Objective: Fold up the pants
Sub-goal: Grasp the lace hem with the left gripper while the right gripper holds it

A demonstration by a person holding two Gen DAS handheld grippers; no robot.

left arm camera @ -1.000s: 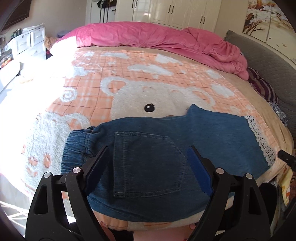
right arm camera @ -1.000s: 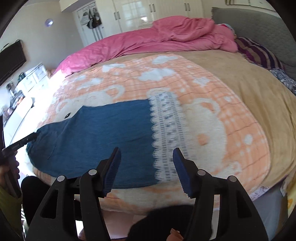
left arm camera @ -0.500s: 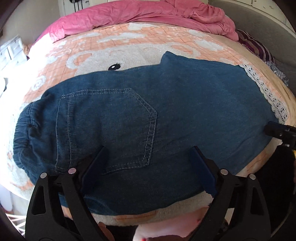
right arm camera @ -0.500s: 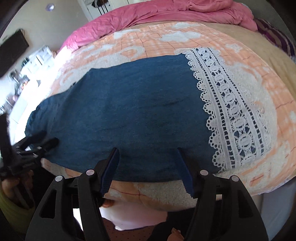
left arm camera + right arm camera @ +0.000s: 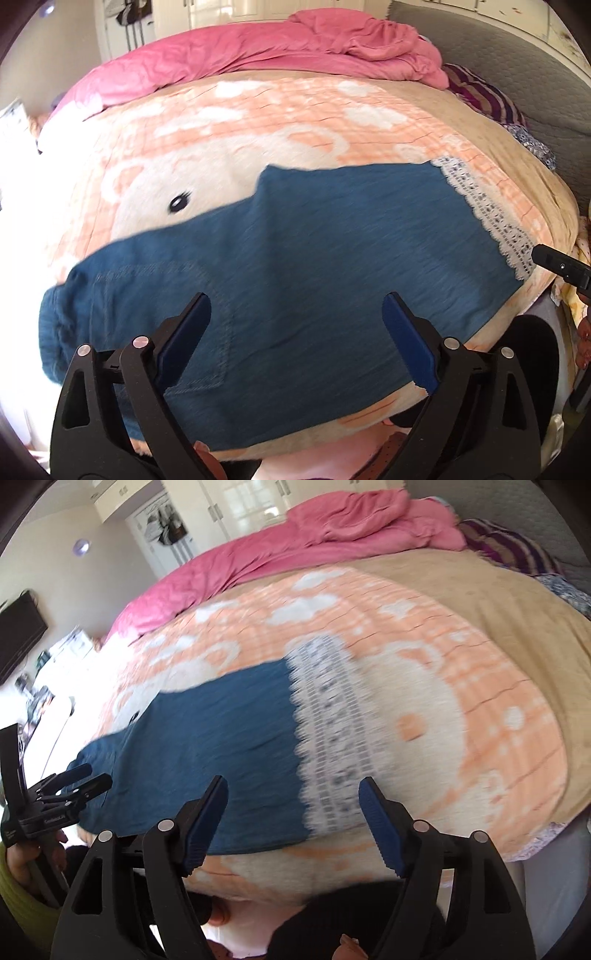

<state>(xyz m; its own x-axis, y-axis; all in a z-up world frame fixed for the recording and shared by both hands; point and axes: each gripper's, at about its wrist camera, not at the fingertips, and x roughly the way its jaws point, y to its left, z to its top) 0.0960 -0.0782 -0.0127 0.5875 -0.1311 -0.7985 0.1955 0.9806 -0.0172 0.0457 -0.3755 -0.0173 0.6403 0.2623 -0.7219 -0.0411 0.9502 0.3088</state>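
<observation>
On blanket — flat denim pants

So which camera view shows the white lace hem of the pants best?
The right wrist view: the lace hem lies near the middle of the picture and shows its full width, though blurred. In the left wrist view the same hem is only a narrow strip near the right side, seen at an angle.

One pants, two claws, seemingly one pink duvet.
</observation>
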